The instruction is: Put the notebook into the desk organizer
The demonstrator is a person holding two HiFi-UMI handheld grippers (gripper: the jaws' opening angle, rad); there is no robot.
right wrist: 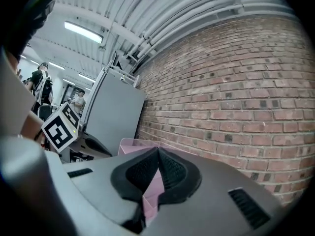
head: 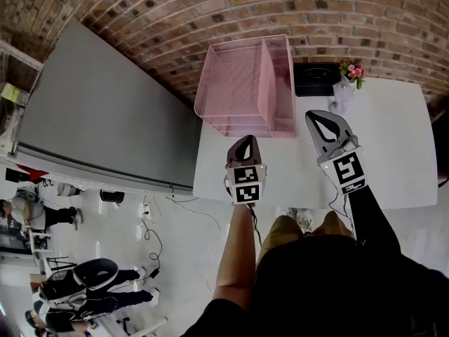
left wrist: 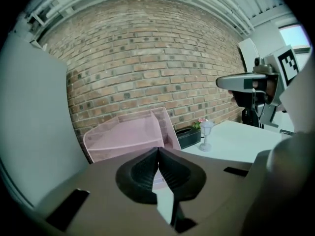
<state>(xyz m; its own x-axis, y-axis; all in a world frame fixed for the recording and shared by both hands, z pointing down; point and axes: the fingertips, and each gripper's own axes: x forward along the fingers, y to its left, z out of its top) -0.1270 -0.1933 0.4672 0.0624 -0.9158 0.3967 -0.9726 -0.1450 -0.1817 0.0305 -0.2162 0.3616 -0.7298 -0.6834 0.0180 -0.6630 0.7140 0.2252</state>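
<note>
The left tongs (head: 245,141), brown-bodied with black ribbed pads, are held nearest the person, above the near edge of the white rectangular tabletop (head: 393,146). In the left gripper view the pads of the left tongs (left wrist: 158,150) meet at the tips with nothing between them. The right tongs (head: 320,119), grey-bodied with the same black pads, hang a little further in over the tabletop. The right gripper view shows the right tongs (right wrist: 158,152) likewise closed tip to tip and empty.

Beyond both tongs, at the far left corner of the tabletop, stands the pink wire-mesh desk organizer (head: 266,90). It has stacked flat trays on its left and a narrow upright slot on its right. Just to its right sits a black rectangular box (head: 317,78), and beside that a small white ornament with pink flowers (head: 353,71). A red-brown brick wall (head: 210,5) closes the scene. A tall grey panel (head: 105,111) stands to the left of the tabletop.

The notebook cannot be located in any view. It may already lie within the organizer, where mesh and shadow would mask it, but this is not confirmed.

Handling, as a judgement: a notebook is likely light and flat, with a fairly stiff cover and loose page edges that fan or sag. Grip close to the spine, pads across both covers, so the block stays shut. A glossy cover may slip, so close firmly before lifting.
</note>
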